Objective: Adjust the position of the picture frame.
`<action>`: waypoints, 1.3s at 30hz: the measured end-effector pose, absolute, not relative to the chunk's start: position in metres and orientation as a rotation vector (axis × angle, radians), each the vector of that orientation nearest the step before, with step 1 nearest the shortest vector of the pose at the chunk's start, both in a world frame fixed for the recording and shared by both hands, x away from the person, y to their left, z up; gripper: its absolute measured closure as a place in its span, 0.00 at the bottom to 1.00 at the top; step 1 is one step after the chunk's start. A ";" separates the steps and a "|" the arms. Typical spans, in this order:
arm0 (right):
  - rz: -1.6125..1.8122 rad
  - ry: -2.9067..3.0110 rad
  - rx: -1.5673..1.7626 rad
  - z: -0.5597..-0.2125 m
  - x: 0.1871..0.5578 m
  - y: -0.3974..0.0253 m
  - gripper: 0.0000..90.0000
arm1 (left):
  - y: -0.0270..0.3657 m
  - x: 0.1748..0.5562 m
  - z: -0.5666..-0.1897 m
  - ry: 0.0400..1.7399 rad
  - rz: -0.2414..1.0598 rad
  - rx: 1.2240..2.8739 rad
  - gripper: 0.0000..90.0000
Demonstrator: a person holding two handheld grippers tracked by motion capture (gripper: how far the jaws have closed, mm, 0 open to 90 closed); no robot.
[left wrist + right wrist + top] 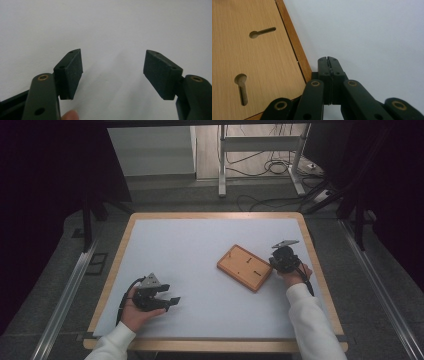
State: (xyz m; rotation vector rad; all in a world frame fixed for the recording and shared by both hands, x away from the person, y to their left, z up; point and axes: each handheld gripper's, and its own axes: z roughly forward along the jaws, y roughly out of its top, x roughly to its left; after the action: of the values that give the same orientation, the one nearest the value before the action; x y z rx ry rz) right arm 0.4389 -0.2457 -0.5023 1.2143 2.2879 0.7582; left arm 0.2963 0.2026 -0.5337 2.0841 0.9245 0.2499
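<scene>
Right gripper view has the right gripper (329, 59) clenched empty, just beside the flat rectangular wooden board (249, 62) edge, seemingly to nudge it, while the left gripper (112, 70) idles open

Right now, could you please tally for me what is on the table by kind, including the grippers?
Wooden board, with keyhole slots: 1
Open gripper, the left gripper: 1
Shut gripper, the right gripper, beside the board's edge: 1
Total: 3
</scene>
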 end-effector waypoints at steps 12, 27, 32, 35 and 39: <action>0.761 2.310 1.223 -0.506 0.433 -0.255 1.00 | 0.202 0.297 -0.534 0.926 0.250 2.092 0.35; 0.787 2.346 1.154 -0.498 0.424 -0.260 1.00 | 0.200 0.297 -0.535 0.921 0.247 2.101 0.35; 0.794 2.345 1.172 -0.502 0.431 -0.260 1.00 | 0.201 0.296 -0.535 0.919 0.249 2.102 0.35; 0.788 2.356 1.166 -0.504 0.433 -0.260 1.00 | 0.201 0.297 -0.535 0.919 0.243 2.104 0.35; 0.801 2.378 1.146 -0.505 0.432 -0.260 1.00 | 0.201 0.298 -0.536 0.917 0.241 2.108 0.35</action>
State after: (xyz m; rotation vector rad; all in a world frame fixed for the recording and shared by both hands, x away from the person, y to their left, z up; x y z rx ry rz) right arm 0.4316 -0.2595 -0.5051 1.1456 2.3782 0.8010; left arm 0.2979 0.2013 -0.5357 2.1078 0.9168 0.2410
